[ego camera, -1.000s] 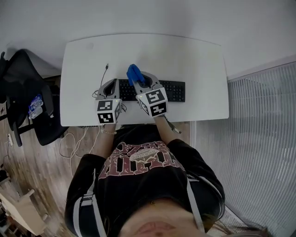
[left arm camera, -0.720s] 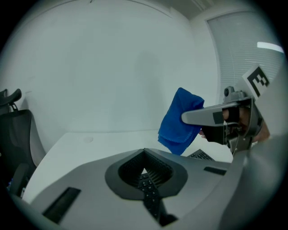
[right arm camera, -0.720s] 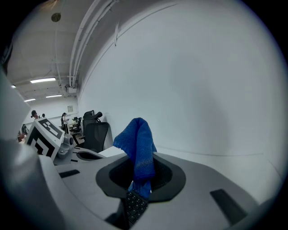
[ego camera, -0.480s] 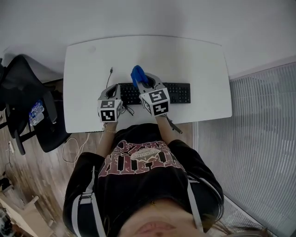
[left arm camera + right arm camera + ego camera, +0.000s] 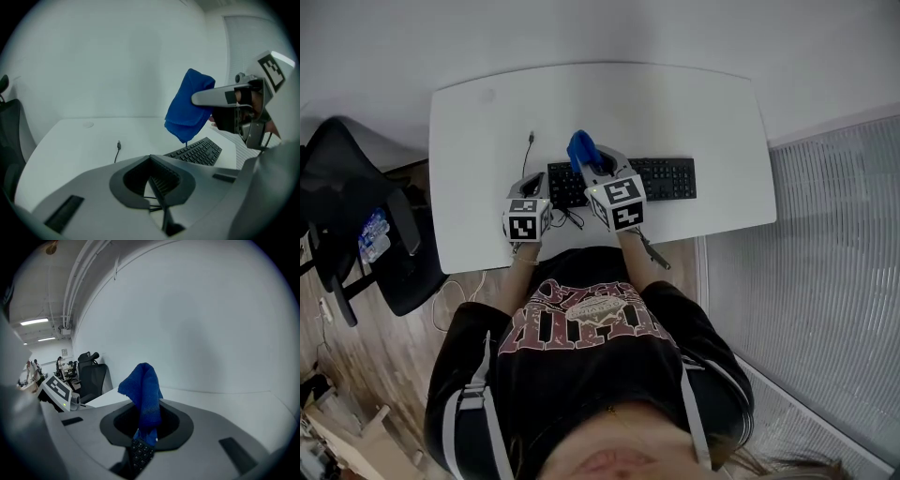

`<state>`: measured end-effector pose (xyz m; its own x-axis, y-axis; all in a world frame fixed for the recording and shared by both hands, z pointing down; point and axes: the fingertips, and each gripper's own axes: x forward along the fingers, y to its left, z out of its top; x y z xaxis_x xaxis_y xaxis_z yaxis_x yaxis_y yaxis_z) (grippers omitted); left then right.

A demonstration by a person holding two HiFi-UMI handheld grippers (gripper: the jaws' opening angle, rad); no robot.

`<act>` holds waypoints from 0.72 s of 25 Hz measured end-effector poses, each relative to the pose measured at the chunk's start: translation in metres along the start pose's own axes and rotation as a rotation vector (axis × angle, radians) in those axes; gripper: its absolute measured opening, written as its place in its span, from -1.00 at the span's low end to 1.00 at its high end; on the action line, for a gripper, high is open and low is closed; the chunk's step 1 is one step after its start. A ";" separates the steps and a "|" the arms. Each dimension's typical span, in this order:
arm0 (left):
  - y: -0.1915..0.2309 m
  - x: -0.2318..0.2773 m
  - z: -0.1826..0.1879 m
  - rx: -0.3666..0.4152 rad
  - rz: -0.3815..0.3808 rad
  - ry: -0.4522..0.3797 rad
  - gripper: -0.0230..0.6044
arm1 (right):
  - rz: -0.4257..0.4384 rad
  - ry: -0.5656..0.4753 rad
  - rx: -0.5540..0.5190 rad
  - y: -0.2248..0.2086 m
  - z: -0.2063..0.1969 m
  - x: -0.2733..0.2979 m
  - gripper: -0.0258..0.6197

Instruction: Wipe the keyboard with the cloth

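Observation:
A black keyboard lies across the middle of the white table. My right gripper is over its left part, shut on a blue cloth that stands up out of the jaws. In the right gripper view the cloth fills the gap of the right gripper, with keyboard keys showing below. My left gripper is at the keyboard's left end, near the table's front edge. In the left gripper view the left gripper is shut on nothing. There the cloth hangs over the keyboard.
A loose cable end lies on the table left of the keyboard, and thin cables run under the grippers. A black office chair stands on the floor to the left. A ribbed white panel is on the right.
The head view has shifted a little, so everything sits slightly further right in the picture. Both grippers and the cloth stay in about the same place over the table.

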<state>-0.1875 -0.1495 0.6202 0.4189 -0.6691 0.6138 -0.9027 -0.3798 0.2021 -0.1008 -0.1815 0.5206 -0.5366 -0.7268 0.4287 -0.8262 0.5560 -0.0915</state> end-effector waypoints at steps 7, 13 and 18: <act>0.001 0.009 -0.021 -0.002 -0.027 0.058 -0.82 | 0.014 0.025 0.010 0.005 -0.012 0.007 -0.72; 0.004 0.020 -0.033 -0.032 -0.023 0.100 -0.82 | 0.076 0.058 -0.032 0.015 -0.017 0.021 -0.72; 0.003 0.027 -0.046 -0.057 -0.002 0.140 -0.82 | 0.158 0.068 -0.064 0.026 -0.022 0.033 -0.72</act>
<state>-0.1831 -0.1388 0.6728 0.4062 -0.5714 0.7131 -0.9078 -0.3414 0.2435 -0.1363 -0.1821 0.5519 -0.6439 -0.6006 0.4739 -0.7190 0.6869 -0.1063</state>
